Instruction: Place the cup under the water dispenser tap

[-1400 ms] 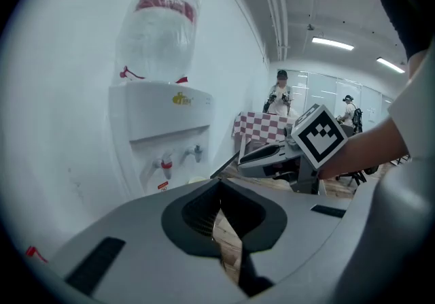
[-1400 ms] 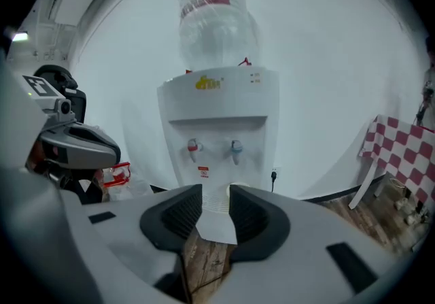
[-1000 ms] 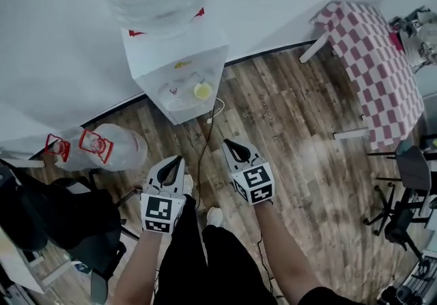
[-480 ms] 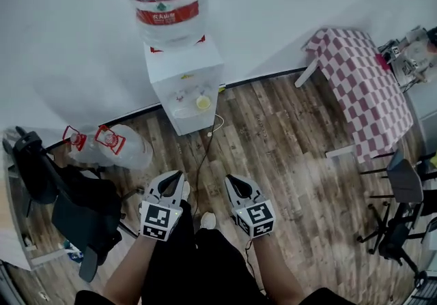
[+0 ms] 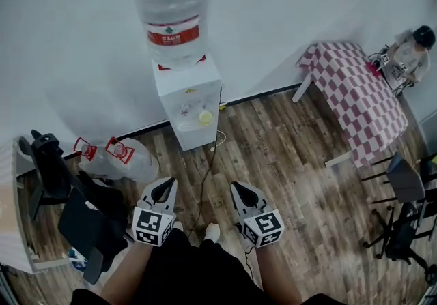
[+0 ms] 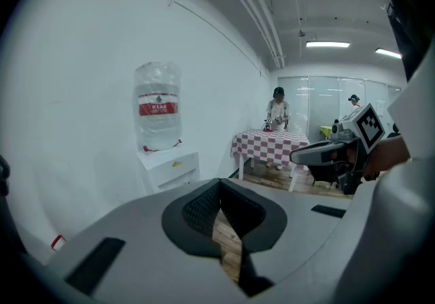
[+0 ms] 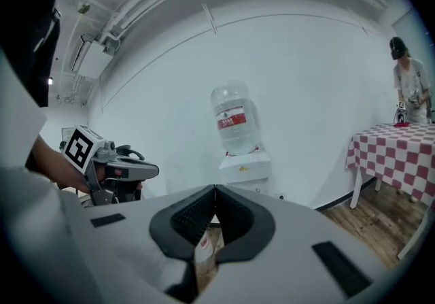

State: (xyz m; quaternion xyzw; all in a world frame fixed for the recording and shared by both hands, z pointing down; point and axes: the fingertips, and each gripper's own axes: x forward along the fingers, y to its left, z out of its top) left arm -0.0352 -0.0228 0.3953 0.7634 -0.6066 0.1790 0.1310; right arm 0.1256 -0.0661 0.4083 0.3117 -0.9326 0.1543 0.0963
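Bottle label: the big clear water bottle [image 5: 171, 0] carries a red band [image 5: 173, 31] with white characters, too small to read.
Spare bottle marks: two clear spare bottles [image 5: 126, 164] lie on the floor at the left, with red-and-white patches at their left ends; print unreadable.
Gripper markers: black-and-white square markers [image 5: 152, 226] sit on the cube of each gripper.
Floor: brown wood planks [image 5: 300, 153].
Wall: plain white [image 5: 68, 58], with a dark skirting line at its foot.
Black chair: far left [image 5: 78, 215], just beside the spare bottles.
Left gripper: low in the head view [image 5: 166, 190], jaws closed tip to tip, nothing between them.
Dispenser: a white cabinet [image 5: 184, 82] against the wall, the big bottle upside down on top.
Cup: small and yellow [image 5: 205, 117], standing in the dispenser's front recess, well apart from both grippers.
Cable: runs from the dispenser's foot across the floor [image 5: 205, 174], between the two grippers.
Right gripper: [image 5: 244, 194] jaws pressed together, holding nothing.
Table: red-and-white checked cloth [image 5: 355, 85], right of the dispenser.
Person: stands at the table's far end [image 5: 408, 54].
Office chairs: dark, at the right edge [image 5: 403, 187].
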